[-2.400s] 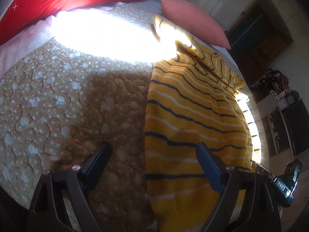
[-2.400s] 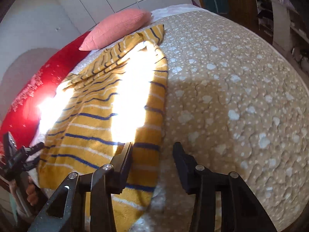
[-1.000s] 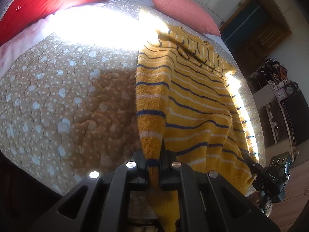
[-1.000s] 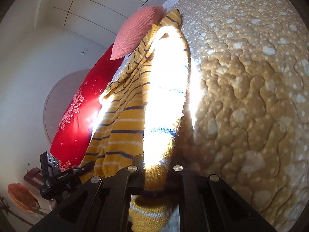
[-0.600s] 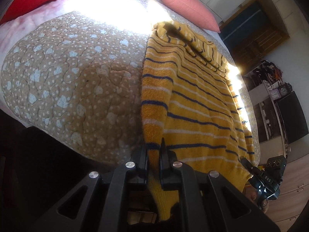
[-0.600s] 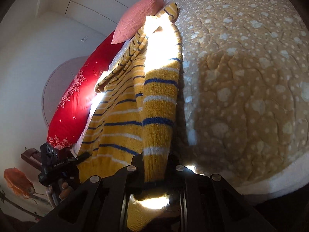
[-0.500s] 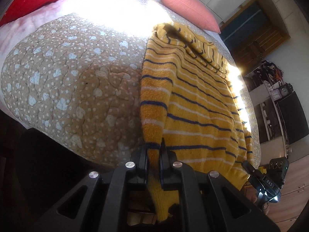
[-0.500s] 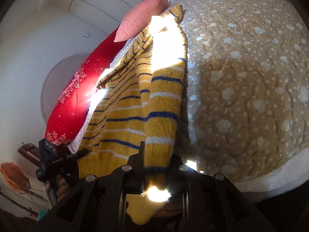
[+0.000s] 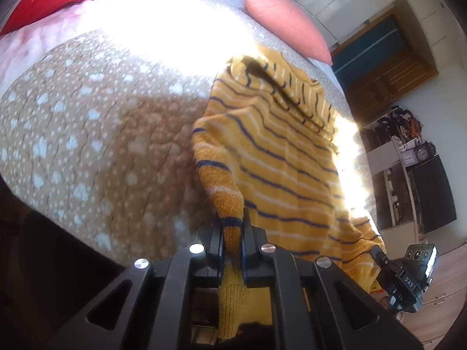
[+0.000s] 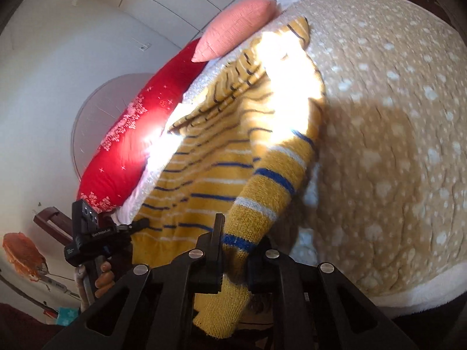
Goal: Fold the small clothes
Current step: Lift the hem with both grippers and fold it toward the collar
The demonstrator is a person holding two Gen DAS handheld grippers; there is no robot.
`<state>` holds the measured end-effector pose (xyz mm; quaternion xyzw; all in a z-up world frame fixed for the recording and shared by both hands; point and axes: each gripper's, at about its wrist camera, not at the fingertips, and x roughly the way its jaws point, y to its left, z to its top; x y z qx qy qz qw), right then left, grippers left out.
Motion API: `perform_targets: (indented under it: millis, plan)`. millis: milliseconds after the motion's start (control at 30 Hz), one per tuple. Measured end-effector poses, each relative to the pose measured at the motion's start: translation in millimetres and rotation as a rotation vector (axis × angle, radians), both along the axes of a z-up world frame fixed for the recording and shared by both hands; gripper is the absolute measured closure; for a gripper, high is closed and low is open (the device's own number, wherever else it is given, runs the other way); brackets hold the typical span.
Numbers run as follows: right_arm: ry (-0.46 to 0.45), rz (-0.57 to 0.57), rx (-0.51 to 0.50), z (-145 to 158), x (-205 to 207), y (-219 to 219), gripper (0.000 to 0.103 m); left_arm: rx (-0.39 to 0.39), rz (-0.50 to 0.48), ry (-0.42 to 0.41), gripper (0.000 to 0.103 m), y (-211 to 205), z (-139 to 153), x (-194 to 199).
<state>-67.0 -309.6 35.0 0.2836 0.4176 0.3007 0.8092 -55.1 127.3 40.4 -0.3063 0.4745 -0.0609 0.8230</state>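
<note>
A yellow knitted sweater [image 9: 280, 157] with blue and white stripes lies on a tan spotted bedspread [image 9: 87, 134]. My left gripper [image 9: 232, 227] is shut on the sweater's hem at one bottom corner and lifts it off the bed. My right gripper [image 10: 233, 239] is shut on the opposite hem corner of the sweater [image 10: 221, 169] and holds it raised. The lifted lower part curls up toward the collar. Each gripper shows in the other's view, the right one [image 9: 405, 274] and the left one [image 10: 90, 233].
A pink pillow [image 9: 286, 23] and a long red cushion [image 10: 140, 134] lie at the head of the bed. The bed's near edge [image 10: 408, 294] is just below the grippers. Shelves and a dark cabinet [image 9: 432, 186] stand at the right.
Both grippers closed on the hem corners, pulled the sweater toward the bed's edge, and now carry the hem up and forward over the body, which bunches.
</note>
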Motion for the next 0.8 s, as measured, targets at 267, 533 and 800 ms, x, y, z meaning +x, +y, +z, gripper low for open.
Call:
perform_targets:
  millis: [267, 533, 800]
  plan:
    - [-0.096, -0.072, 0.025, 59, 129, 13, 0.091, -0.017, 0.034, -0.066, 0.095, 21, 44, 129]
    - [0.038, -0.16, -0.034, 35, 253, 26, 0.091, -0.036, 0.047, 0.029, 0.095, 26, 23, 254]
    - [0.259, -0.257, 0.231, -25, 326, 2, 0.069, -0.308, 0.135, 0.052, 0.075, 58, -1, 293]
